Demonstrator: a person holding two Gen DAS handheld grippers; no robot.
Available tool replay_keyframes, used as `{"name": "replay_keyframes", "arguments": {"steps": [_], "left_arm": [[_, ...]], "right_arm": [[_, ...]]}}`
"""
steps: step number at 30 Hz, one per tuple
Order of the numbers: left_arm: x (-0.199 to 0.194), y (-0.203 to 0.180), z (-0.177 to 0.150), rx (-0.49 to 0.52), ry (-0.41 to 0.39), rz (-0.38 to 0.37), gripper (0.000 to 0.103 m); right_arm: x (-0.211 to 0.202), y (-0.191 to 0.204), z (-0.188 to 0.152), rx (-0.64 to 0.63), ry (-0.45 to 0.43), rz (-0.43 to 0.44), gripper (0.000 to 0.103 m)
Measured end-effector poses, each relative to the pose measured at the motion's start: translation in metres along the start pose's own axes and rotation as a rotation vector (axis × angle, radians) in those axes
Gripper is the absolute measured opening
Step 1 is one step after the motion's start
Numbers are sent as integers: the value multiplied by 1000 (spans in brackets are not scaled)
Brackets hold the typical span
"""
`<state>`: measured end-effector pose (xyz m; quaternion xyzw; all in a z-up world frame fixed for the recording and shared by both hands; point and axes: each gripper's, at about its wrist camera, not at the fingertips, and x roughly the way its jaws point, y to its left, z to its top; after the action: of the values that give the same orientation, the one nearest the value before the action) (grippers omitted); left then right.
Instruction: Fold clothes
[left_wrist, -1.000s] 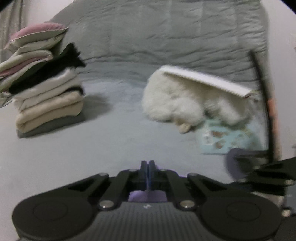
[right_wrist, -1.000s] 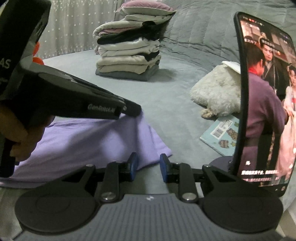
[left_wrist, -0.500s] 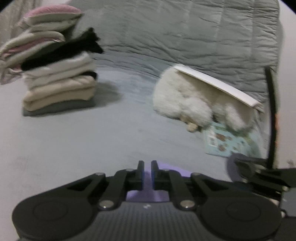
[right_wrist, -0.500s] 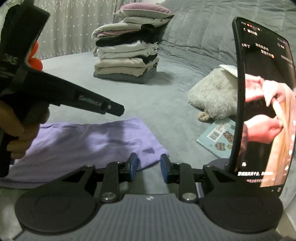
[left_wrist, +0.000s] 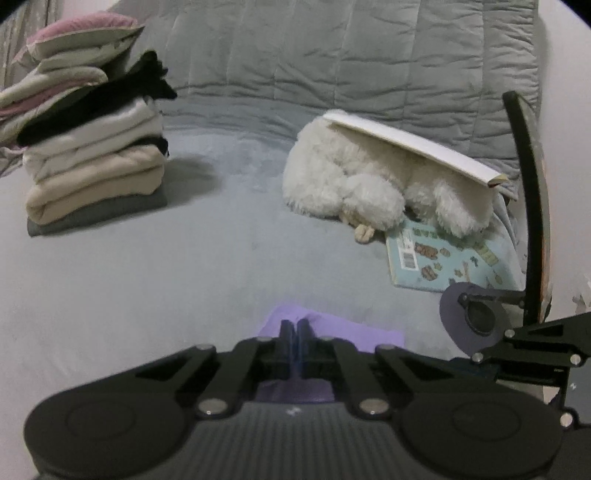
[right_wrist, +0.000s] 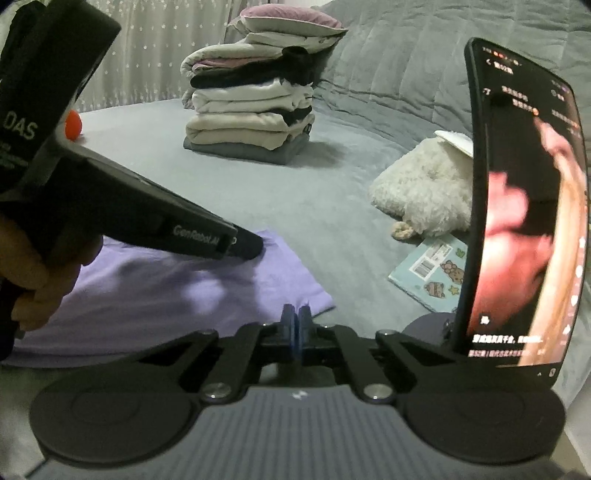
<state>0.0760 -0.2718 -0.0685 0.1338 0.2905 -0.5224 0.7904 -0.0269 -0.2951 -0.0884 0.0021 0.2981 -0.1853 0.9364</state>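
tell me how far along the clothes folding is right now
Done: a tall stack of folded clothes sits at the back of the grey bed. In hand: the purple garment lies spread flat; the left tool is shut at its far edge, the right tool shut at its near corner. Whether either pinches fabric is unclear. Left: folding this garment and stacking it.

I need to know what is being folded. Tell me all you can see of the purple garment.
The purple garment is thin, soft lilac cloth lying flat on the grey bed, mildly wrinkled. The left gripper is shut at its far edge; the right gripper is shut at its near corner. Whether either pinches cloth is unclear.
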Motion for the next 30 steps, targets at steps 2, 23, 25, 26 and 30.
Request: {"name": "replay_keyframes", "arguments": {"steps": [2,23,25,26,30], "left_arm": [[-4,0,1,1,-21,4,2],[13,3,-3,-36,-51,65,7],[7,4,-3,-53,-62,82,24],[0,7,-3,-71,-74,98,30],[-31,16,-12,-138,-110,153,42]], "right_arm": [[-2,0,0,1,-12,-5,1],[7,6,3,-77,-53,-100,13],[4,6,7,-71,-57,-90,13],[2,6,9,-69,-58,-84,14],[-7,9,15,-62,-83,-53,44]]}}
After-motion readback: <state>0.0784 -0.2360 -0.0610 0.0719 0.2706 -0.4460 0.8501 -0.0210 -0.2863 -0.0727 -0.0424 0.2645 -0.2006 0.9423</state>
